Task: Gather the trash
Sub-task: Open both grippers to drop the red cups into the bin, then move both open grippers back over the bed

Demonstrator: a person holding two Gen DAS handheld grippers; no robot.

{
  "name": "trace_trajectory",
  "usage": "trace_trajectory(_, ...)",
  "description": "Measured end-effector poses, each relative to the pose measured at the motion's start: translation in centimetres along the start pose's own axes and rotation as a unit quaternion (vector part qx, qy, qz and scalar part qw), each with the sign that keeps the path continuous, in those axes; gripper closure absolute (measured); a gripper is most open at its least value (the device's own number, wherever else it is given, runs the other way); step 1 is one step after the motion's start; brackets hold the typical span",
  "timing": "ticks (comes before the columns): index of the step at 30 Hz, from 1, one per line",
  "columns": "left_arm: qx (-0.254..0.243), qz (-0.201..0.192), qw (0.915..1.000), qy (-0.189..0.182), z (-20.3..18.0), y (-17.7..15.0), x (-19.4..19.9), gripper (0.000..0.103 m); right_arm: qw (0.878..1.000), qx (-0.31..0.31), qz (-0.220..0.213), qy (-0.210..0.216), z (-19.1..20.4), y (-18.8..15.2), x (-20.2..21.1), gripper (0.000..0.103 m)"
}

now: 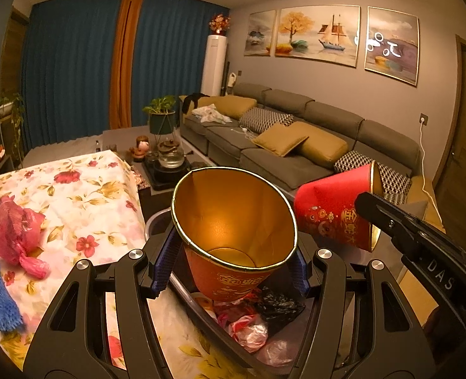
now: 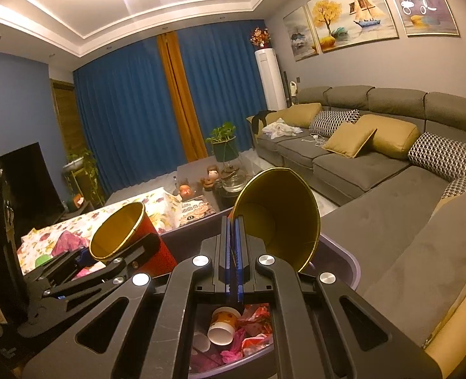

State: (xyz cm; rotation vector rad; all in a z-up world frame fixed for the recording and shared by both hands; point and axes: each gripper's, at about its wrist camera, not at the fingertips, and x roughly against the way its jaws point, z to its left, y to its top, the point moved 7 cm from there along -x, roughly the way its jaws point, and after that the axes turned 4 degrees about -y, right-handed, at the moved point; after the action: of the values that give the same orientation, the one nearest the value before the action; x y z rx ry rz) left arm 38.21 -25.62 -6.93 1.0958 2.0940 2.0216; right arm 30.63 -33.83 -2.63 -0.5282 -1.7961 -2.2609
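both tongs hold red cups over the bin (image 1: 182, 297): left tongs (image 1: 229, 268) clamp a cup (image 1: 233, 221) mouth toward the lens at frame centre, right tongs (image 2: 233, 252) pinch another cup's (image 2: 280, 214) rim, bin directly below both.

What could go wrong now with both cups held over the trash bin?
1. The left hand-held gripper squeezes its red cup around the body; the paper wall may crumple and slip.
2. The right hand-held gripper pinches only its cup's rim, a thin hold.
3. The bin already holds trash, so dropped cups might bounce out.
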Motion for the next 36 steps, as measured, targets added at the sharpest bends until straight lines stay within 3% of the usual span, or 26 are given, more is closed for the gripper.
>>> trace_trajectory(9,0.001,0.014,0.9999,-0.009,-0.5,-0.6,-1.1,0.042,1.0,-0.012,0.004,0.006,-0.8,0.1,-0.5,0.098)
trace_trajectory(13,-0.003,0.02,0.9997,-0.01,-0.4,-0.9,-1.3,0.038,1.0,-0.018,0.0,0.0,-1.4,0.2,-0.5,0.077)
trace_trajectory(18,-0.002,0.018,0.9998,-0.002,0.0,-1.1,-1.0,0.026,1.0,-0.028,-0.004,-0.007,-2.0,0.1,0.0,0.072)
trace_trajectory(22,-0.004,0.018,0.9998,0.003,0.0,-1.5,-0.4,0.02,0.999,-0.027,-0.01,-0.014,-2.1,0.1,0.7,0.052)
trace_trajectory(30,0.009,0.002,0.9995,0.03,1.9,-2.1,2.9,0.014,0.999,-0.006,-0.034,-0.025,-1.1,-0.1,2.9,0.041)
trace_trajectory(36,0.031,-0.02,0.9964,0.076,5.5,-2.6,7.3,0.014,0.999,0.004,-0.037,-0.017,0.6,-0.4,3.9,0.037)
